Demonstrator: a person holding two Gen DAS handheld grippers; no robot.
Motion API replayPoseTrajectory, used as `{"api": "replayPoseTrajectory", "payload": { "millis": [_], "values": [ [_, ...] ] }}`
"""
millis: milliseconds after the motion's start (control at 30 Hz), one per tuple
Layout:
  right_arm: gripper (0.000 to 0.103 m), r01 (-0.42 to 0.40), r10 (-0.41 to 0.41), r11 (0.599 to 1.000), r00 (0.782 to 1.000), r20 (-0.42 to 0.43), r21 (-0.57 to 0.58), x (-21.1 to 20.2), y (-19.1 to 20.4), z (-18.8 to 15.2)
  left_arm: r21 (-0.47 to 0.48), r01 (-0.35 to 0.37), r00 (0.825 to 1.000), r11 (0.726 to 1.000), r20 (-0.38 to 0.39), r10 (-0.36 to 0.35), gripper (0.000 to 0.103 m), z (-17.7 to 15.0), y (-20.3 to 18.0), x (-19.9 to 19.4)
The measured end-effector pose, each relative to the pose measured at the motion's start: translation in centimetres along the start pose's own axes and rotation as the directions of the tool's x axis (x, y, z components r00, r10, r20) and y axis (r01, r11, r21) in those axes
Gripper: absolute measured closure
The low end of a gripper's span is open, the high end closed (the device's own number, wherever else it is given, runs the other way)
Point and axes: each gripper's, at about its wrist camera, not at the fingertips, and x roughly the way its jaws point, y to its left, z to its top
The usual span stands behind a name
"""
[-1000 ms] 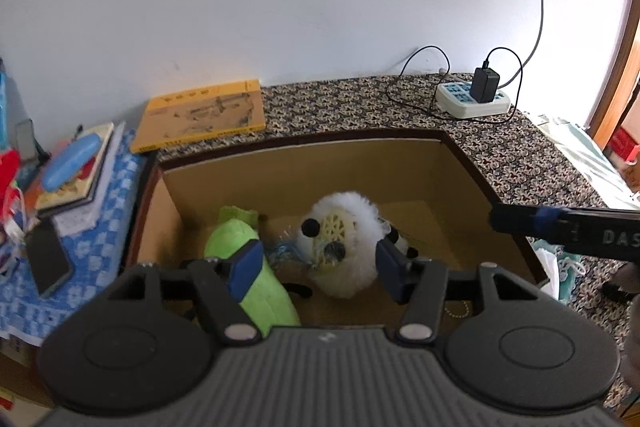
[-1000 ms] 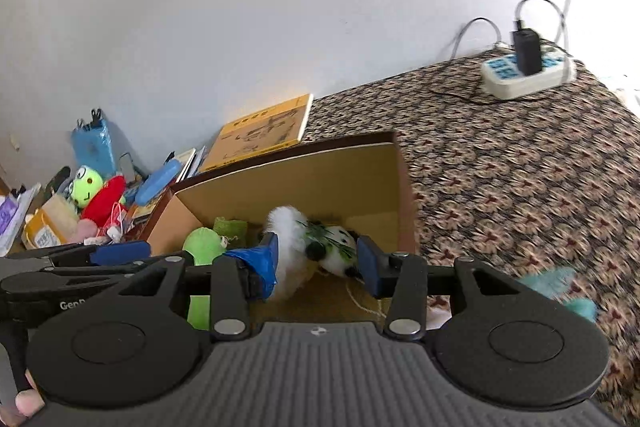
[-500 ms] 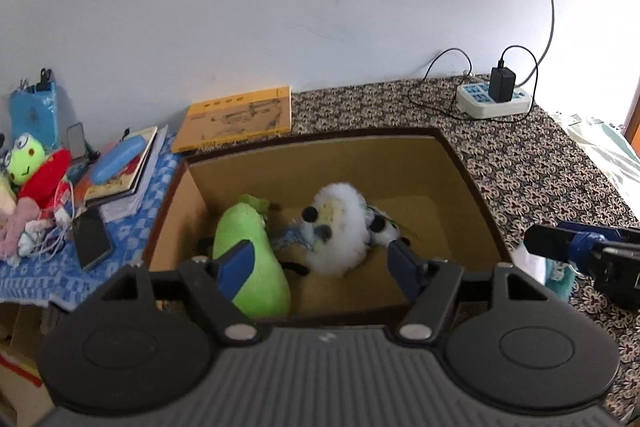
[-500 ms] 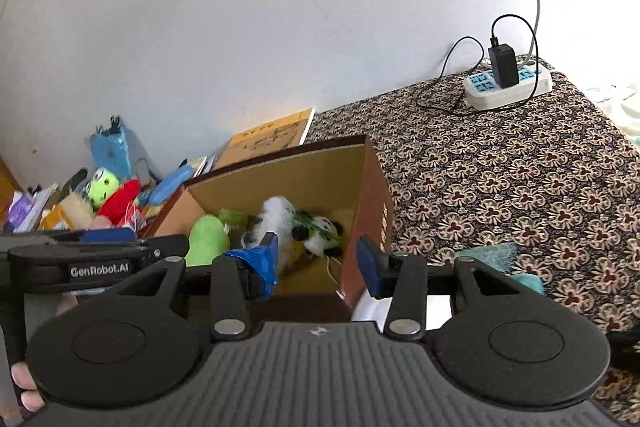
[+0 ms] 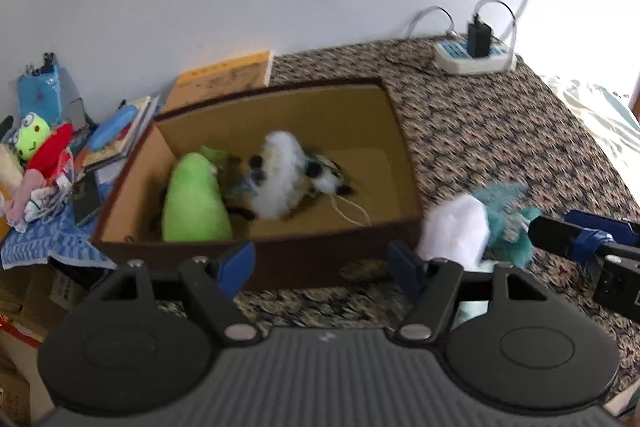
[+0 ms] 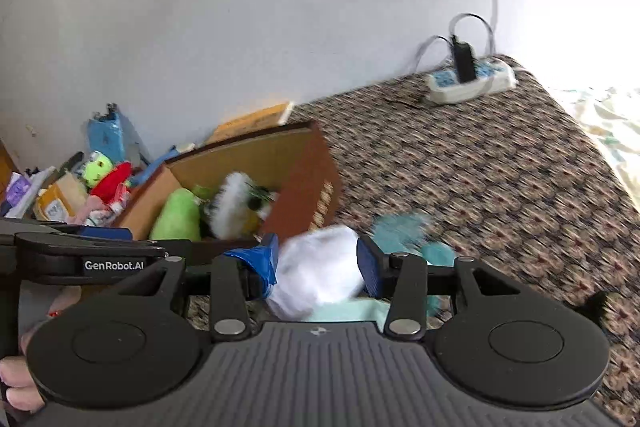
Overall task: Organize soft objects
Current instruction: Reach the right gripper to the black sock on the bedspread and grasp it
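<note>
Patterned tabletop (image 5: 500, 131) underfoot, blurred in both views. Open cardboard box (image 5: 404, 163) resting on it, holding a green plush (image 5: 194, 203) at the left and a fluffy white plush (image 5: 280, 183) beside it, touching. White-and-teal soft toy (image 5: 460, 227) lying on the tabletop just outside the box's right wall, on the near side.

Left gripper (image 5: 322, 263) spread wide, nothing between the blue pads, hanging in front of the box's near wall; toy off beyond its right fingertip. Right gripper (image 6: 318, 261) parted partway, white body of the toy (image 6: 320, 267) filling the gap between its pads (left wrist view, though, puts that gripper's finger (image 5: 576, 233) off to the toy's right, so whether the pads press on the toy cannot be told).

Against a second ago: both grippers pulled back from over the box interior, box now seen whole and farther off, left jaws wider than before, right jaws unchanged, toy newly come into line with the right gripper.

Power strip (image 5: 474, 57) far back by the wall.
</note>
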Motion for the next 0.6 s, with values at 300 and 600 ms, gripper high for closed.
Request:
{"api": "replayPoseTrajectory", "payload": {
  "millis": [300,600],
  "values": [
    [0.076,0.039,-0.036,0.997,0.998,-0.046,0.059,-2.2,-3.1,-1.7,0.076,0.054,0.998,0.996,-0.037,-0.052,0.033,-1.0,-5.2,0.3],
    [0.076,0.107,-0.1,0.99,0.992,-0.071,0.092,-4.5,-6.5,-3.6,0.119,0.175,0.983,0.977,-0.081,-0.166,0.033,-2.6,-8.6,0.8]
  ]
}}
